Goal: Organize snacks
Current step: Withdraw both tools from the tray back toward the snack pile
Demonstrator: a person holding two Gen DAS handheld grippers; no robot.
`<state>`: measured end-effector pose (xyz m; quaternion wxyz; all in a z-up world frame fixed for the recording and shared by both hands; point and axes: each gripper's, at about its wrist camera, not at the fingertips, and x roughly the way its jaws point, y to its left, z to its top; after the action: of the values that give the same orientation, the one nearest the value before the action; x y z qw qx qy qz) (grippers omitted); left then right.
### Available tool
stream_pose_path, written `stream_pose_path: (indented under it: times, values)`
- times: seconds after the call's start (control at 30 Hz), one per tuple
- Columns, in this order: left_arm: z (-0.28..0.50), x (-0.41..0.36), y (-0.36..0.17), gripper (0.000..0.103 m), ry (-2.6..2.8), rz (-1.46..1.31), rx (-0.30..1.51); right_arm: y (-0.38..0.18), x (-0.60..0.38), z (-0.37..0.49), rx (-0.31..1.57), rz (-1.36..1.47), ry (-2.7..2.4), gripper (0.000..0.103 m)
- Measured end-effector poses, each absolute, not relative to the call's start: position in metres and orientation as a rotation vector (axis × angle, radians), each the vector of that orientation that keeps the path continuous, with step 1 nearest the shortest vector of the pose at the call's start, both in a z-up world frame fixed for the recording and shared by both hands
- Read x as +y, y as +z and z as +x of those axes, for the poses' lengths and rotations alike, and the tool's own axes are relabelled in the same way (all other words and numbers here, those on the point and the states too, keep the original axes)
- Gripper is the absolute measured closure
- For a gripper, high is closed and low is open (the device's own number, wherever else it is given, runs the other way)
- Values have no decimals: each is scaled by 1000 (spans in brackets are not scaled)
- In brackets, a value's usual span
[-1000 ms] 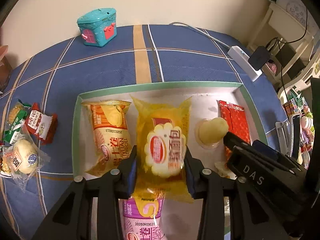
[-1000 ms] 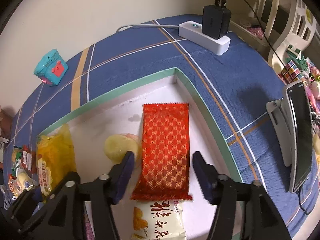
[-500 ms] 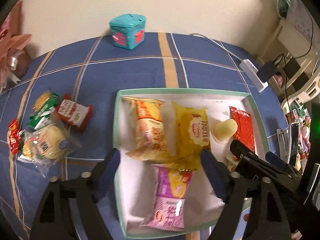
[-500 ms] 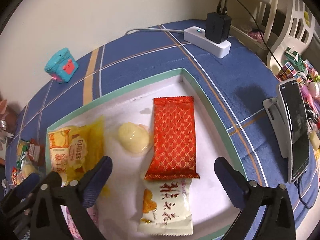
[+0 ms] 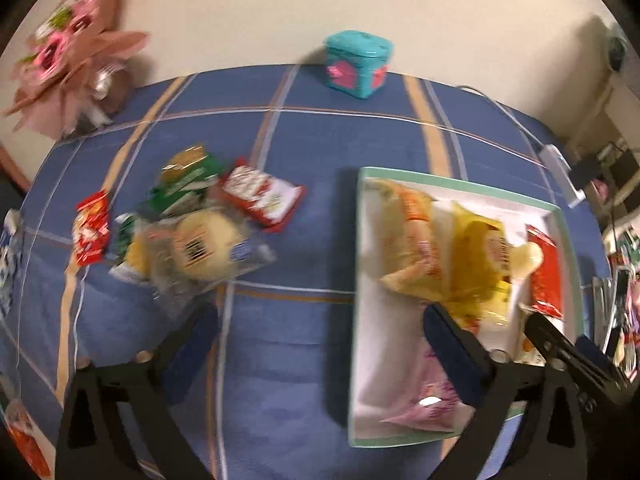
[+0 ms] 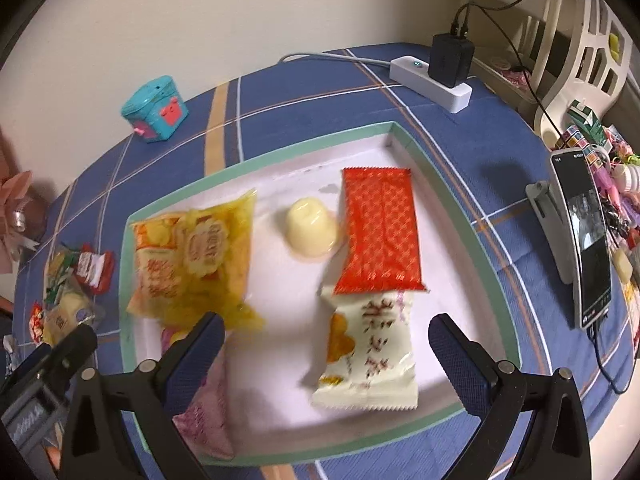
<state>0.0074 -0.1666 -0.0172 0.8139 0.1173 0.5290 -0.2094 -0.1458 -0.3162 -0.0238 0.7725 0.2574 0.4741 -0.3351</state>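
Observation:
A white tray with a green rim (image 6: 472, 236) (image 5: 356, 264) lies on the blue checked cloth. In it lie a yellow bread pack (image 6: 204, 252) (image 5: 480, 256), an orange pack (image 5: 412, 248), a jelly cup (image 6: 310, 224), a red packet (image 6: 380, 228), a cream packet (image 6: 368, 356) and a pink pack (image 5: 420, 396). A pile of loose snacks (image 5: 188, 232) lies left of the tray. My left gripper (image 5: 324, 340) is open and empty over the cloth between pile and tray. My right gripper (image 6: 324, 344) is open and empty above the tray's near part.
A teal toy box (image 5: 356, 64) (image 6: 156, 110) stands at the table's far edge. A white power strip with a black charger (image 6: 436, 76) lies far right. A phone on a stand (image 6: 584, 240) is at the right edge. Pink paper flowers (image 5: 68, 52) are far left.
My left gripper let go of the yellow bread pack, opened wide and swung left toward the snack pile. My right gripper opened, released the red packet and pulled back.

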Motion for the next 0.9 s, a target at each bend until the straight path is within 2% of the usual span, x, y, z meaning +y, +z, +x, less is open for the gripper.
stream_pose_path:
  times: [0.43,0.9]
  values:
    - [12,-105,-16,0,-326,218,1134,-15,-266,-143,1027,547,-651,0]
    - [29,-48,-21,0,-206,173,1178,-22,-199,-103,1084,475,-522,0]
